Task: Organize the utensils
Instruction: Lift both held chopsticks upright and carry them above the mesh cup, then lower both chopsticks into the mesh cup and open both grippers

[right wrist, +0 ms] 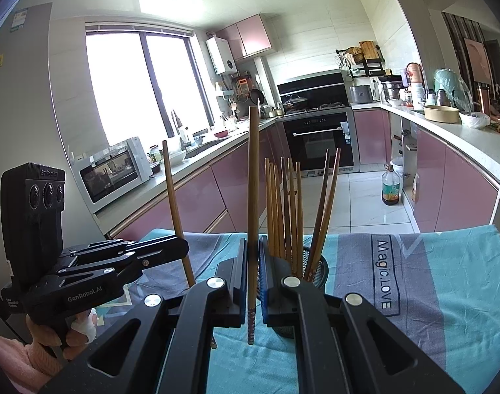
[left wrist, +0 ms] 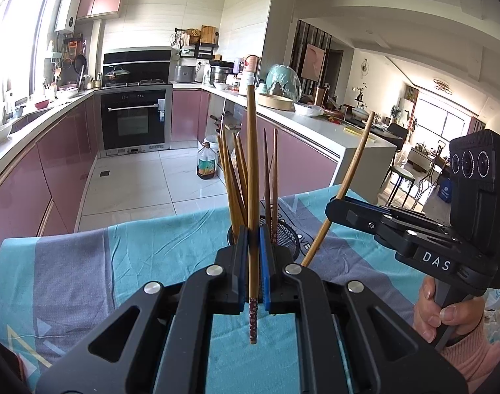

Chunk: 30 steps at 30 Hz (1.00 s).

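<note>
My left gripper (left wrist: 252, 256) is shut on a brown wooden chopstick (left wrist: 251, 170) and holds it upright above the cloth. Just behind it stands a black mesh holder (left wrist: 287, 236) with several chopsticks (left wrist: 235, 180) standing in it. My right gripper (right wrist: 252, 272) is shut on another chopstick (right wrist: 253, 180), also upright, with the same mesh holder (right wrist: 315, 271) just right of it. In the left wrist view the right gripper (left wrist: 332, 208) comes in from the right with its chopstick (left wrist: 345, 184) tilted. In the right wrist view the left gripper (right wrist: 184, 249) sits at the left with its chopstick (right wrist: 174, 197).
A teal and grey cloth (left wrist: 118, 256) covers the table. Beyond its far edge lie the kitchen floor with an oil bottle (left wrist: 206, 161), pink cabinets (left wrist: 53, 164), an oven (left wrist: 135, 121) and a cluttered counter (left wrist: 315, 121). A microwave (right wrist: 113, 170) stands at the left.
</note>
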Available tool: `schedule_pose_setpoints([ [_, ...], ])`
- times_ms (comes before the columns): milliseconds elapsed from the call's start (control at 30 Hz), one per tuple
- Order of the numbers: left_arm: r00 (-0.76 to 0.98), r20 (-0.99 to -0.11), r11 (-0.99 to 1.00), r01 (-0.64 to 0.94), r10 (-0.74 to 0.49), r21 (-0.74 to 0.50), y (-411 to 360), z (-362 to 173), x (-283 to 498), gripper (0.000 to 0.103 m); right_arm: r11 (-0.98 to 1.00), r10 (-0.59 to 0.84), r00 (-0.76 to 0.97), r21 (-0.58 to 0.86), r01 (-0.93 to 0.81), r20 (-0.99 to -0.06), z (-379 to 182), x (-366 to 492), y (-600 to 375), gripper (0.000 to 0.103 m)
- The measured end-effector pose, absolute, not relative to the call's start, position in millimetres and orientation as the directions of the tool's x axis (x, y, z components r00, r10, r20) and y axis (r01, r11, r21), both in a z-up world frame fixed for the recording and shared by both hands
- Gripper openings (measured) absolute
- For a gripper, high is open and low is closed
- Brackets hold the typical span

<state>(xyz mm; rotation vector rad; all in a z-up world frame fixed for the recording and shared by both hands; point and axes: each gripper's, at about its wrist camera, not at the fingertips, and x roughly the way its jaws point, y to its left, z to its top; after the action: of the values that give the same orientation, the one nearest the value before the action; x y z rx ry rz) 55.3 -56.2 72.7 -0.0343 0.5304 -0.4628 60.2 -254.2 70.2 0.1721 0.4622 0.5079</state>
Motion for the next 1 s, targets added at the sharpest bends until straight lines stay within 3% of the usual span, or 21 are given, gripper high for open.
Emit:
schedule_pose_setpoints([
  [1000, 0.812, -0.385, 0.896, 0.429, -0.438, -0.115, -75.4, 109.8, 62.4, 0.008, 0.864, 0.500, 0.807, 0.250, -0.437, -0.314, 96.0, 80.2, -263.2, 0.005],
])
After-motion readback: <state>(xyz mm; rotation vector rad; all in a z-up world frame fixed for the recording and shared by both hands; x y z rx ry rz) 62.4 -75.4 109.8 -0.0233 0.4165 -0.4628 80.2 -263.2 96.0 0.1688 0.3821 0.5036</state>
